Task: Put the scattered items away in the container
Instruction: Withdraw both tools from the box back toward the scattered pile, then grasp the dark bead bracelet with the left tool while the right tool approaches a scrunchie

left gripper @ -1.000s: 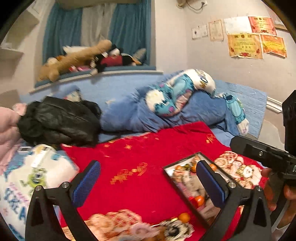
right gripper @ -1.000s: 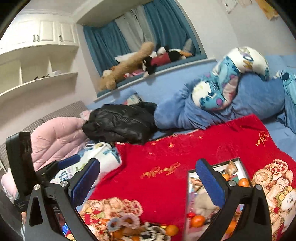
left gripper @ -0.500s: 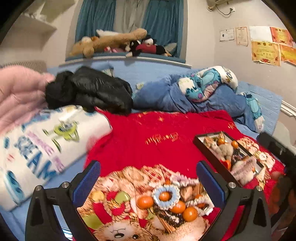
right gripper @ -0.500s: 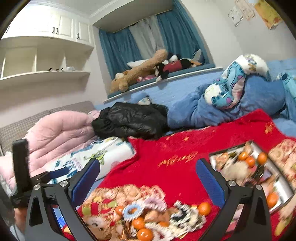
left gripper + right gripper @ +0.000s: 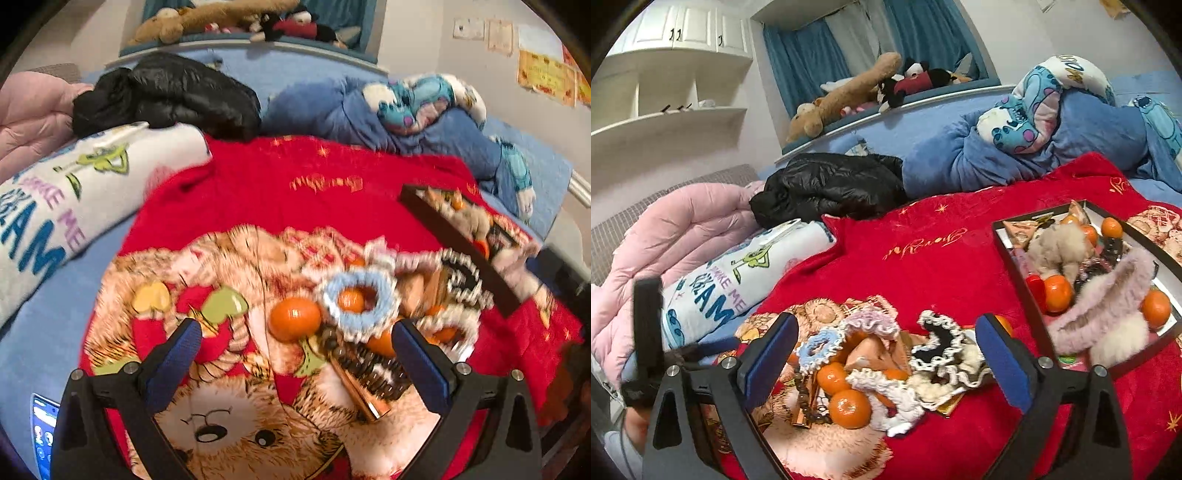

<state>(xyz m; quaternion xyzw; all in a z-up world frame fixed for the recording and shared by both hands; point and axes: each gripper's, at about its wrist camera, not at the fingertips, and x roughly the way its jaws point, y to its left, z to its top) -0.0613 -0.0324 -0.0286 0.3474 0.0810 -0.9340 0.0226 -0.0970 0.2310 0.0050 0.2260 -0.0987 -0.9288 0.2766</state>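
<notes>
A pile of scattered items lies on the red blanket: several tangerines, a blue scrunchie, a black-and-white scrunchie, a white scrunchie and a bead bracelet. A black tray at the right holds tangerines, fluffy hair bands and clips; it also shows in the left wrist view. My left gripper is open, low over a tangerine. My right gripper is open above the pile.
A rolled white printed blanket, a pink quilt and a black jacket lie at the left and back. Blue bedding with a plush lies behind. A phone lies at the bed's front left.
Both grippers have swung down and closer to the pile; the left one dropped low over the tangerines. Both stay open and empty.
</notes>
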